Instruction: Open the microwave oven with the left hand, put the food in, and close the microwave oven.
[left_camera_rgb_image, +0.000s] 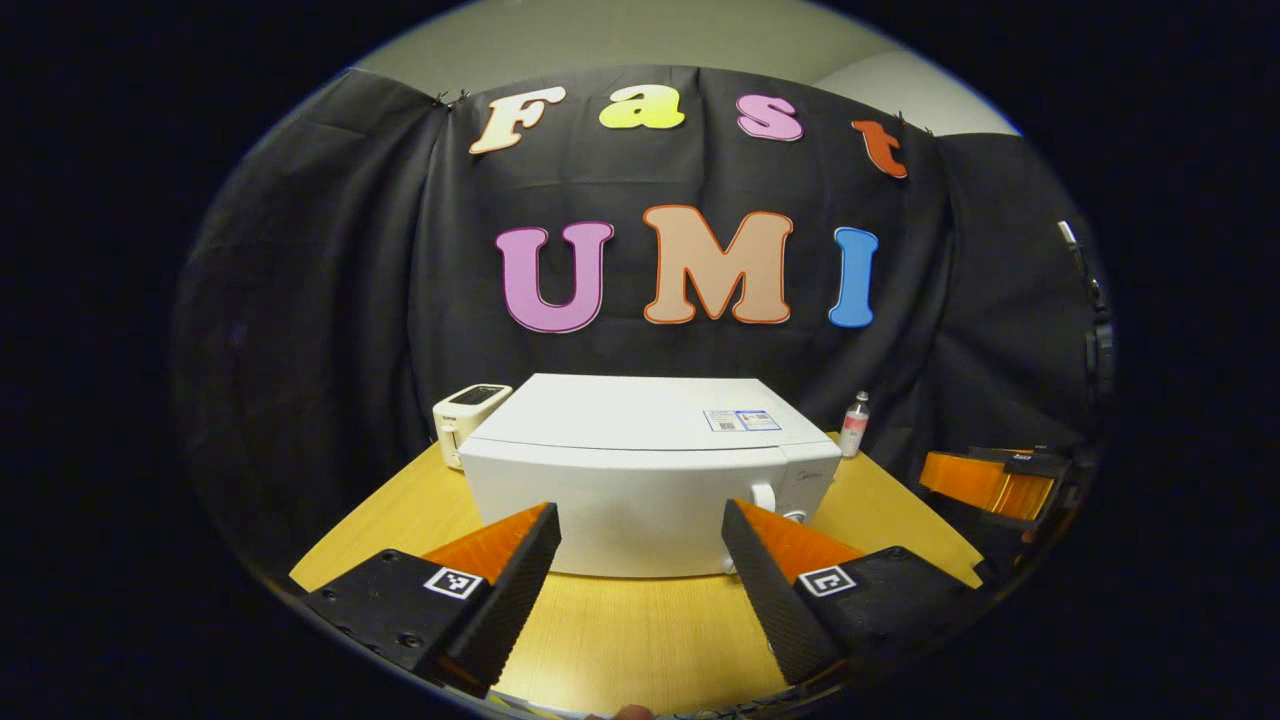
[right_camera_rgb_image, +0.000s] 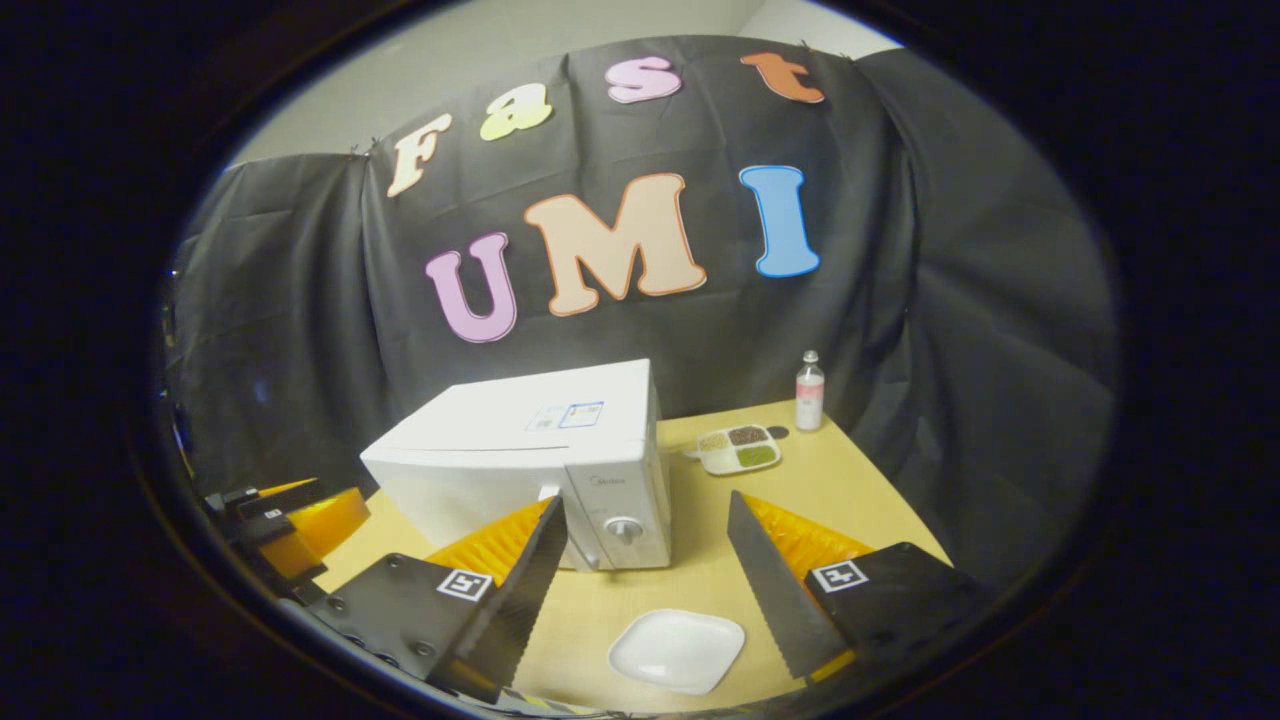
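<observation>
The left tongs (left_camera_rgb_image: 640, 580) hang spread wide with nothing between their fingers, just above the wooden table (left_camera_rgb_image: 640, 640), and the microwave (left_camera_rgb_image: 640, 470) sits straight ahead at twelve o'clock, its door shut. The right tongs (right_camera_rgb_image: 645, 575) are likewise spread and empty; from them the microwave (right_camera_rgb_image: 530, 470) lies at about eleven o'clock, its dial (right_camera_rgb_image: 624, 529) turned toward them. A white square dish (right_camera_rgb_image: 678, 650) rests on the table between and below their fingers, at six o'clock; whether it carries the food is hard to tell, since it looks bare. A divided tray of food (right_camera_rgb_image: 738, 448) stands farther off at one o'clock, just beside the microwave's right side, with a small bottle (right_camera_rgb_image: 809, 392) behind it. The box's long axis runs across the left tongs' line of sight, so its front faces them squarely; they seem the nearer hand to the door. A toaster (left_camera_rgb_image: 468, 420) stands at ten o'clock behind the microwave.
</observation>
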